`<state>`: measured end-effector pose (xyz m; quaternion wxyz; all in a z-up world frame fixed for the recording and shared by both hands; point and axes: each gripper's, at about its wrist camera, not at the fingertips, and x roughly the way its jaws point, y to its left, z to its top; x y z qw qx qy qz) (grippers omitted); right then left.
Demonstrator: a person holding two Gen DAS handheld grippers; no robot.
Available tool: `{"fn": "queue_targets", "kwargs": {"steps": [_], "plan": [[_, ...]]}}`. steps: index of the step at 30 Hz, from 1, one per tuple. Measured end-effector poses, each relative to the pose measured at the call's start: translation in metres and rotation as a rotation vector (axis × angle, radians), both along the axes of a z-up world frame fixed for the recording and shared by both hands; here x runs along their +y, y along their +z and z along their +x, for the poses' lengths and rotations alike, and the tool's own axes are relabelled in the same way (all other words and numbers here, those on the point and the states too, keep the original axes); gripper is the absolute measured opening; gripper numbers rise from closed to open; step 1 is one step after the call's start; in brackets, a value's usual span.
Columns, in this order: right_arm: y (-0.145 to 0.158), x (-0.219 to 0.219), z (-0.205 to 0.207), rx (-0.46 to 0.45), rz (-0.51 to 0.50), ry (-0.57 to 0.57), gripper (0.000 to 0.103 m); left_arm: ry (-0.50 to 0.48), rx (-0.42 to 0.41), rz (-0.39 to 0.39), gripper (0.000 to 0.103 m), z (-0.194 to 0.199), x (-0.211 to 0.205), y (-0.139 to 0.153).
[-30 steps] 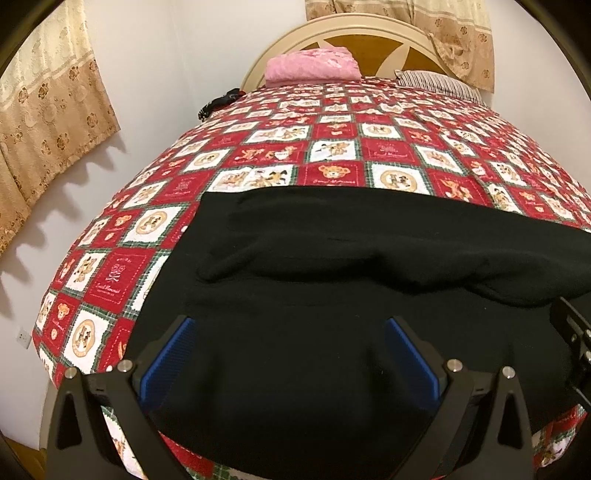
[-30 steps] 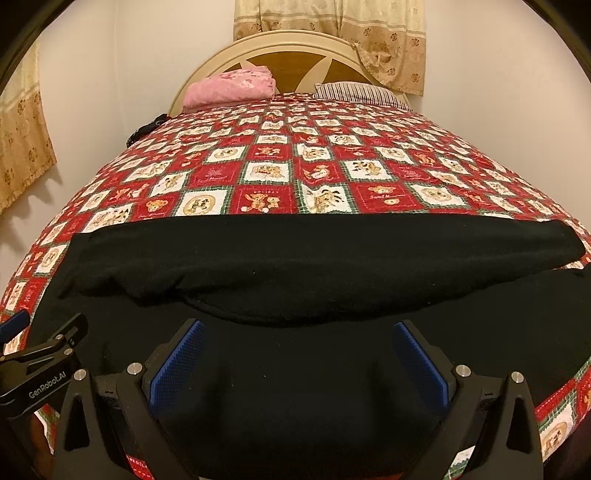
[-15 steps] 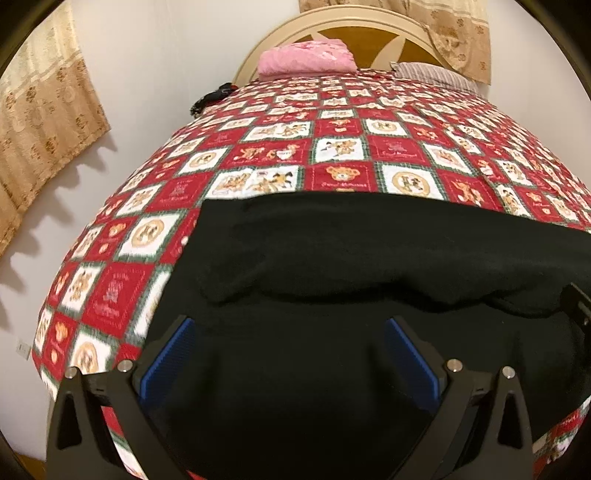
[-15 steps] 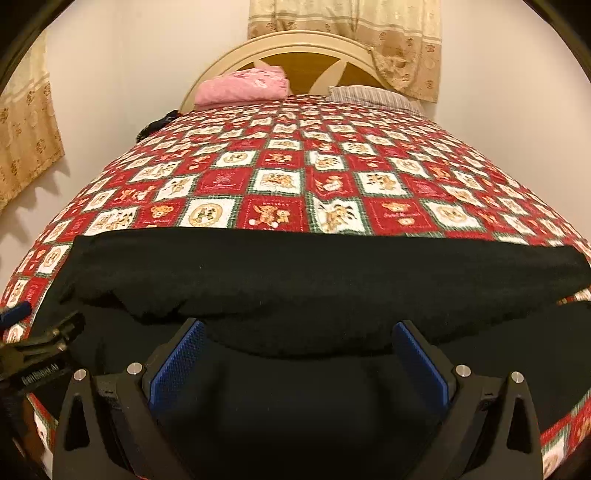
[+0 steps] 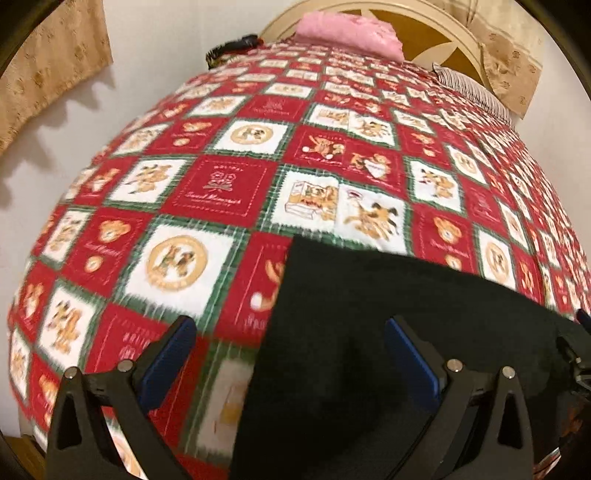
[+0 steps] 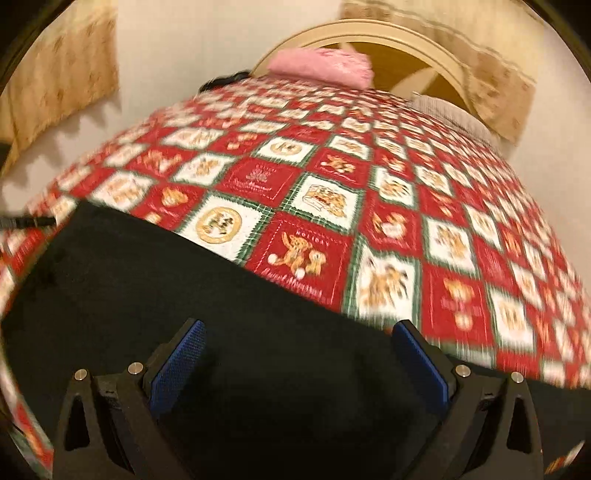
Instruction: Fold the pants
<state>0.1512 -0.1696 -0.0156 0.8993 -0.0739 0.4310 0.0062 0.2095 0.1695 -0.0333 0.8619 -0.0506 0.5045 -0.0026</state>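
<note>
The bed, under its red check quilt, served as the folding surface, so the black pants lay flat across its near end, far from the headboard, probably to keep every edge within reach. The pink bundle sat against the headboard, out of the way. Both grippers hovered low over the pants with jaws wide apart and nothing between them: the left gripper at the cloth's left edge, the right gripper over its middle. Motion blur smeared both views, the pants ran off the frame, and their folds were lost in black.
</note>
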Motion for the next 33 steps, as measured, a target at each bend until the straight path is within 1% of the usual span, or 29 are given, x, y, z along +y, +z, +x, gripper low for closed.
{"fn": "queue_targets", "kwargs": {"steps": [1,3,5,8,9,10,11,12,13,14,15,16,17,18,19,20,21,23,24,25,27,28,30,31,33], "plan": [[-0.006,0.0,0.011,0.016,-0.024,0.025,0.101,-0.003,0.009,-0.005,0.103,0.006,-0.001,-0.003],[-0.016,-0.003,0.029,0.049,-0.032,0.041,0.099,-0.02,0.033,-0.02,0.103,0.019,-0.005,-0.01],[-0.024,-0.008,0.043,0.085,-0.012,0.044,0.092,-0.023,0.062,-0.031,0.103,0.033,-0.008,-0.02],[-0.036,-0.013,0.059,0.145,0.048,0.065,0.09,-0.013,0.118,-0.057,0.103,0.047,-0.007,-0.035],[-0.04,-0.013,0.061,0.162,0.058,0.07,0.09,-0.009,0.118,-0.051,0.103,0.048,-0.008,-0.037],[-0.044,-0.014,0.063,0.18,0.08,0.079,0.086,-0.016,0.107,-0.035,0.103,0.047,-0.01,-0.036],[-0.044,-0.015,0.062,0.179,0.113,0.091,0.075,-0.027,0.102,-0.022,0.103,0.046,-0.013,-0.035],[-0.044,-0.015,0.062,0.187,0.141,0.107,0.071,-0.034,0.1,-0.017,0.103,0.046,-0.014,-0.035],[-0.043,-0.015,0.059,0.182,0.153,0.133,0.06,-0.043,0.096,-0.013,0.103,0.045,-0.015,-0.035],[-0.042,-0.014,0.058,0.182,0.153,0.156,0.043,-0.046,0.091,-0.014,0.103,0.045,-0.015,-0.035],[-0.04,-0.01,0.057,0.187,0.157,0.192,0.034,-0.047,0.086,-0.015,0.101,0.045,-0.014,-0.035],[-0.038,-0.007,0.055,0.197,0.16,0.222,0.014,-0.051,0.07,-0.017,0.093,0.042,-0.015,-0.032],[-0.036,-0.003,0.054,0.217,0.166,0.245,0.008,-0.056,0.058,-0.02,0.079,0.044,-0.013,-0.031],[-0.034,-0.002,0.054,0.225,0.16,0.254,0.007,-0.075,0.044,-0.048,0.07,0.041,-0.014,-0.026],[-0.031,0.0,0.052,0.221,0.152,0.268,0.006,-0.092,0.039,-0.078,0.054,0.041,-0.014,-0.024],[-0.025,0.001,0.051,0.201,0.145,0.271,0.006,-0.102,0.037,-0.101,0.046,0.042,-0.014,-0.022],[-0.021,0.0,0.053,0.184,0.137,0.262,0.006,-0.102,0.036,-0.105,0.043,0.042,-0.014,-0.02],[-0.004,-0.007,0.055,0.124,0.162,0.218,0.006,-0.103,0.022,-0.106,0.038,0.044,-0.015,-0.017],[0.003,-0.01,0.056,0.103,0.175,0.2,0.006,-0.104,0.009,-0.121,0.036,0.046,-0.016,-0.015],[0.014,-0.013,0.055,0.068,0.196,0.18,0.006,-0.1,-0.014,-0.15,0.034,0.044,-0.014,-0.009],[0.032,-0.014,0.05,0.012,0.208,0.164,0.006,-0.09,-0.064,-0.182,0.034,0.044,-0.013,0.005],[0.042,-0.012,0.046,-0.016,0.199,0.164,0.005,-0.085,-0.113,-0.199,0.034,0.037,-0.01,0.019],[0.062,-0.005,0.031,-0.074,0.183,0.177,0.005,-0.087,-0.174,-0.2,0.034,0.027,-0.01,0.037],[0.072,-0.001,0.019,-0.106,0.179,0.188,0.005,-0.09,-0.207,-0.189,0.034,0.017,-0.01,0.048],[0.09,0.009,-0.006,-0.164,0.178,0.214,0.005,-0.094,-0.252,-0.171,0.034,0.003,-0.01,0.061]]}}
